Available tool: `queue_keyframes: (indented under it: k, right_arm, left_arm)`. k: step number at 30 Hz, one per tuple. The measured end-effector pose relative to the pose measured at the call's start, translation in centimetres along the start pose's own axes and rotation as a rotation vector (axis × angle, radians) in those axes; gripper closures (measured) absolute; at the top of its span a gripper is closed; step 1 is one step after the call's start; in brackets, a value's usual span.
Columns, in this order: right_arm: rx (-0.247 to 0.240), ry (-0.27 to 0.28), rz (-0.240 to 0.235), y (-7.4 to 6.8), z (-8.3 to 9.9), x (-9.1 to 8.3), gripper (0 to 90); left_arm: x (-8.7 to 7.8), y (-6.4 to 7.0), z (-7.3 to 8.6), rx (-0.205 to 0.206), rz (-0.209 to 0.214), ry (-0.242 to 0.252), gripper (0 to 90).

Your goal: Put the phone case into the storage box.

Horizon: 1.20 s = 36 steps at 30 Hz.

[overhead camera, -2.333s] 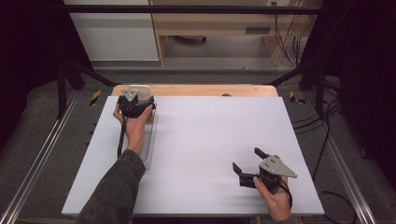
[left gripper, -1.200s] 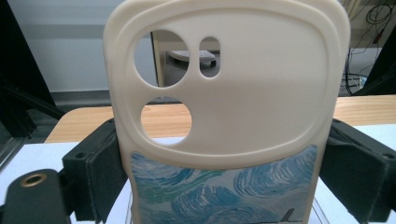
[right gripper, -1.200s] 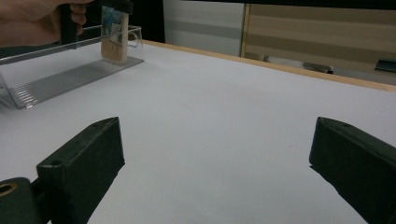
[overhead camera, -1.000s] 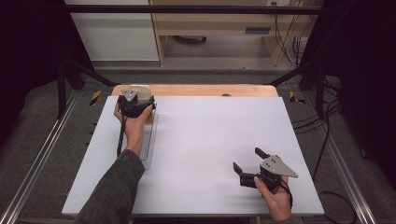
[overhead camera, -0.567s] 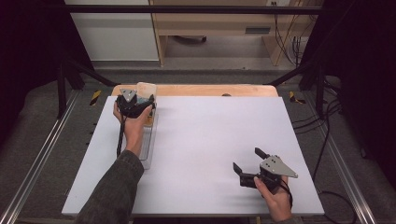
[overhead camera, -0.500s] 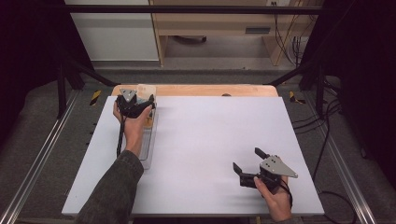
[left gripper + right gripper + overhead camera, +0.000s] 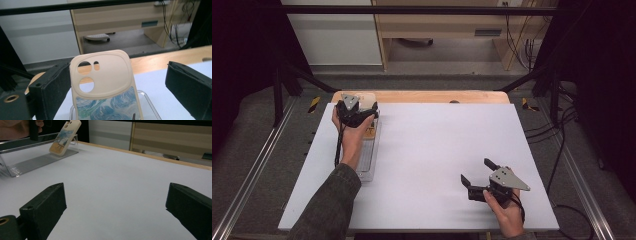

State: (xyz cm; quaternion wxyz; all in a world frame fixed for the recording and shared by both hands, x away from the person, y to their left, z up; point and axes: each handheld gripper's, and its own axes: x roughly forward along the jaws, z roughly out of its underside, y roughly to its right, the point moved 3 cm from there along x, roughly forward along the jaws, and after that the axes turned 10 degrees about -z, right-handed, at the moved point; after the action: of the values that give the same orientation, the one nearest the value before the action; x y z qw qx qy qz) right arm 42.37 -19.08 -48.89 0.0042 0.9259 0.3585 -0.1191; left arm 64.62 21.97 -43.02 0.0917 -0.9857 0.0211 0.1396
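Up at the far left corner of the white table (image 7: 437, 150), a clear plastic stand (image 7: 369, 150) is lying lengthwise, and a phone case (image 7: 105, 85) is leaning upright in its far end. From the left gripper view, the case is showing a cream back with three camera cut-outs and a blue-green swirl pattern on its lower part. From the right gripper view, the case (image 7: 65, 136) is tilting back against the stand's rear wall, with its foot sitting on the ribbed base of the stand (image 7: 37, 161).

The left gripper (image 7: 357, 114) is hovering at the stand's far end with its jaws spread wide, one on either side of the case; the left pad is sitting just beside the case's edge, though I cannot tell whether it is touching, while the right pad is standing well apart from it. The right gripper (image 7: 477, 172) is resting near the table's front right, jaws gaping apart with bare table between them.

Compared with the frame from just over two seconds back, both grippers are staying in much the same places, with the right one lying just as it did.
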Motion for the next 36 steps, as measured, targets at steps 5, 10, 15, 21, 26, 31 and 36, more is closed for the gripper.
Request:
queue_keyframes:
  k: [5,10,15,21,26,31,36]
  right_arm:
    - [-0.001,0.002,-0.001,-0.1,0.0,0.1,2.9]
    - [-0.006,-0.001,0.003,-0.1,0.0,0.1,3.0]
    - [-0.012,-0.004,0.006,-0.2,-0.1,0.2,2.9]
    - [-0.02,-0.008,0.007,-0.3,-0.1,0.2,2.9]
    - [-0.024,-0.009,0.009,-0.4,-0.1,0.3,2.9]
    - [-0.036,-0.015,0.011,-0.5,0.0,0.2,2.9]
    - [-0.038,-0.019,0.015,-0.4,0.1,0.2,2.9]
  left_arm:
    - [-0.8,-0.2,-0.3,0.04,0.01,0.01,6.0]
    - [-1.3,-0.7,-0.4,0.096,0.013,0.014,5.8]
    - [-1.8,-0.9,-0.3,0.146,0.017,0.015,5.2]
    - [-2.4,-0.8,-0.1,0.19,0.02,0.016,4.8]
    - [-3.0,-0.9,-0.3,0.207,0.02,0.023,4.8]
    - [-3.8,-0.9,-0.8,0.243,0.019,0.047,4.8]
    - [-4.3,-1.0,-0.9,0.303,0.022,0.057,4.7]
